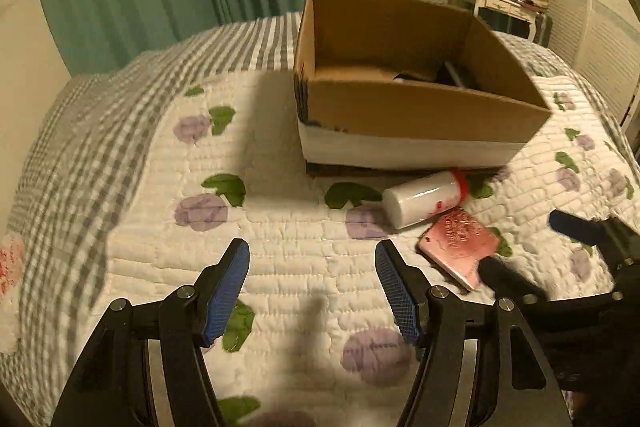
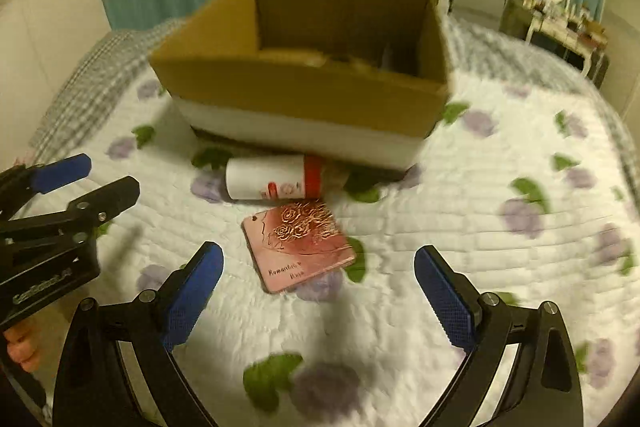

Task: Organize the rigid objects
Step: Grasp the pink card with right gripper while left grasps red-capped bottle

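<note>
Both jaws are spread wide, nothing held. The pink card [image 2: 299, 247], dead ahead of the right gripper [image 2: 319, 293], is best pinched by its edges.

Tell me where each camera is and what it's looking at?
Left wrist: sits on the left gripper, facing the cardboard box across the quilt; the right gripper pokes in at right.
Right wrist: sits on the right gripper, facing the pink card; the left gripper shows at left.
Both share: box, white bottle, card.
</note>
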{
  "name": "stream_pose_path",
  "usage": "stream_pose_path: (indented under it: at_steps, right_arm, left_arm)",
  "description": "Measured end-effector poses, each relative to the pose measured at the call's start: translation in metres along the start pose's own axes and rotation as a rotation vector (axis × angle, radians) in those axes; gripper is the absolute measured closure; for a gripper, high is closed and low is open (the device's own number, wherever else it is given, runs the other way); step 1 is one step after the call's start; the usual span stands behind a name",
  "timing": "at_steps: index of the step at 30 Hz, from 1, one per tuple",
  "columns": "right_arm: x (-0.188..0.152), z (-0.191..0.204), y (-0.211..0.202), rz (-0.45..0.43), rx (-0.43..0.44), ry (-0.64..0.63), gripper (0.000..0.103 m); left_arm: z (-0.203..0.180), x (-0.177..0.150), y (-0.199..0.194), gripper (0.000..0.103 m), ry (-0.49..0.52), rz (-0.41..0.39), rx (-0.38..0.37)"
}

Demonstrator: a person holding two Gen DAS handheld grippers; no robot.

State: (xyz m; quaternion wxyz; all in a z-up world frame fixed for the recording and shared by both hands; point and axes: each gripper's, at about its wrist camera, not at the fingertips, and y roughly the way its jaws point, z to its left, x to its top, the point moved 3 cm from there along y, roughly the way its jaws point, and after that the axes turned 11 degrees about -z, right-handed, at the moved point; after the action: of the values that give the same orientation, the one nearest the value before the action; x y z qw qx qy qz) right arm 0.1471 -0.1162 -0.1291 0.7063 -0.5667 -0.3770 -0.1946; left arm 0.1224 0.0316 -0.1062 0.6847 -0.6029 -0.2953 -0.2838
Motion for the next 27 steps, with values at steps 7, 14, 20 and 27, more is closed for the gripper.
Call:
stream_pose_path:
  at_steps: [7, 14, 20, 27]
  right_arm:
    - [-0.018, 0.008, 0.067, 0.105, 0.066, -0.020, 0.006]
    - [-0.024, -0.005, 0.057, 0.053, 0.067, -0.035, 0.026]
    - [-0.018, -0.043, 0.020, -0.008, -0.005, 0.039, 0.029]
    - [-0.010, -0.080, 0.007, -0.051, -0.065, 0.103, 0.076]
  left_arm:
    - [0.004, 0.003, 0.033, 0.035, -0.041, 0.024, 0.008]
    - [-0.024, 0.003, 0.037, 0.035, 0.011, 0.033, -0.021]
    - [-0.057, 0.006, 0.033, 0.035, 0.027, 0.037, -0.092]
    - [-0.085, 0.010, 0.046, 0.035, 0.055, 0.053, -0.141]
